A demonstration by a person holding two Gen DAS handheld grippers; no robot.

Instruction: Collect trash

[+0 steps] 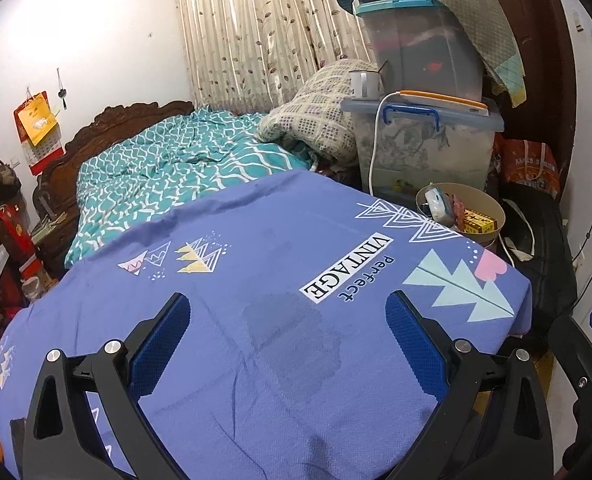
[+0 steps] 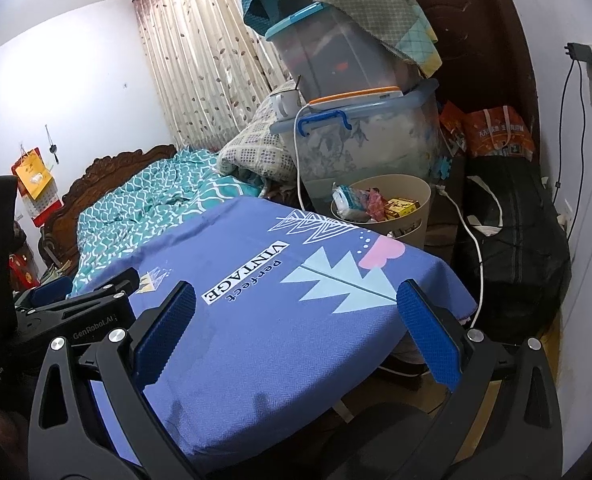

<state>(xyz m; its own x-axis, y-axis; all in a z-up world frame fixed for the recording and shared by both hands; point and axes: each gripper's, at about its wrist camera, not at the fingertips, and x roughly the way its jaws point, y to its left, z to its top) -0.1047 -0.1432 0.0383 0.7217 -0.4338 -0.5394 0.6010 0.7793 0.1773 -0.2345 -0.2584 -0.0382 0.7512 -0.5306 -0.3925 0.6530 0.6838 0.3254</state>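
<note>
A beige round bin (image 1: 491,204) (image 2: 415,196) stands past the far corner of a table draped in a blue printed cloth (image 1: 256,272) (image 2: 264,340). Inside it lie a white and blue wrapper (image 1: 437,202) (image 2: 345,200), a red wrapper (image 2: 373,202) and a yellow box (image 1: 477,222) (image 2: 403,206). My left gripper (image 1: 290,304) hovers open over the cloth, nothing between its fingers. Over the cloth's right part my right gripper (image 2: 296,294) is open too and holds nothing. The left gripper's body shows at the left of the right wrist view.
Two stacked clear storage boxes (image 1: 423,136) (image 2: 359,136) with a mug (image 1: 361,82) and a white cable stand behind the bin. A bed with a teal quilt (image 1: 168,168) lies beyond the table. A black bag (image 2: 511,240) and an orange bag (image 2: 495,128) sit at the right wall.
</note>
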